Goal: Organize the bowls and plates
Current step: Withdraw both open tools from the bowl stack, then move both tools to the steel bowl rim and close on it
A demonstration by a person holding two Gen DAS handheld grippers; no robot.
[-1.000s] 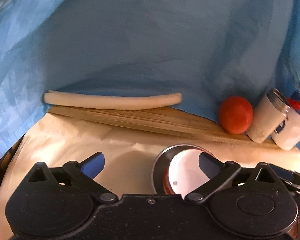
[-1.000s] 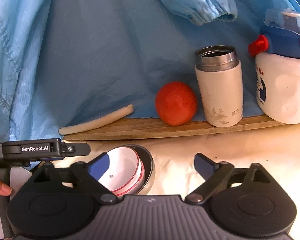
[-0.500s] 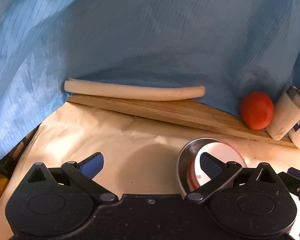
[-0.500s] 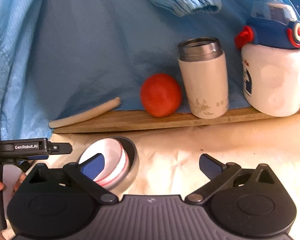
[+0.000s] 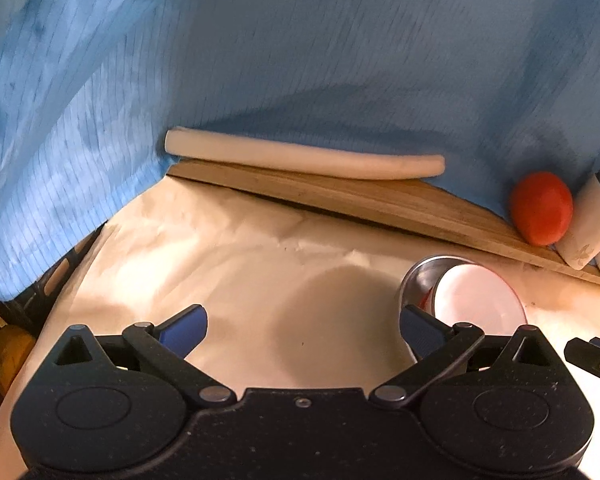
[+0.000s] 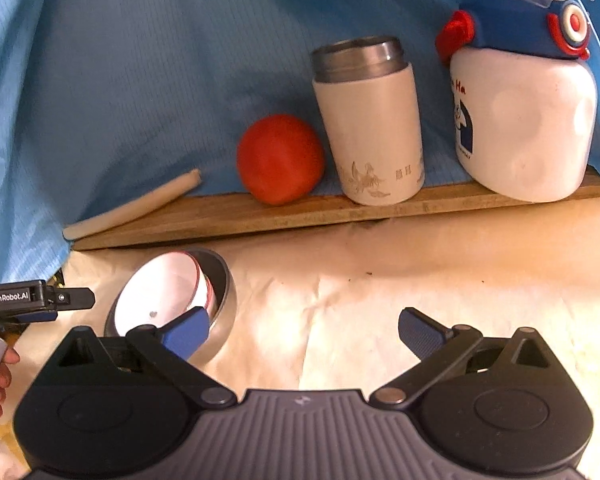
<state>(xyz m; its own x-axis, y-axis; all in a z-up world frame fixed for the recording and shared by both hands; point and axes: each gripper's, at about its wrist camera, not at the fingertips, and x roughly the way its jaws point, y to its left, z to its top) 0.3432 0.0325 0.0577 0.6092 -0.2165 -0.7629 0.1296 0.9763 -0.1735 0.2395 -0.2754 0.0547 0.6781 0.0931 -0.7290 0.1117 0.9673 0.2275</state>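
Right wrist view alone shows the blue-capped bottle (image 6: pixel 524 120) whole. Both views show the white bowl (image 6: pixel 160 296) nested inside the metal bowl (image 6: pixel 222 292) on paper (image 6: pixel 380 300). Left gripper (image 5: pixel 302 326) and right gripper (image 6: pixel 304 326) are spread, holding nothing.

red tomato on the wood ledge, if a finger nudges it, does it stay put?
Probably not. The tomato looks round and smooth, so it would likely roll along the wooden board. It sits close beside the white steel-rimmed tumbler, which may block it rightward. Its skin looks soft, likely bruising under hard squeezing.
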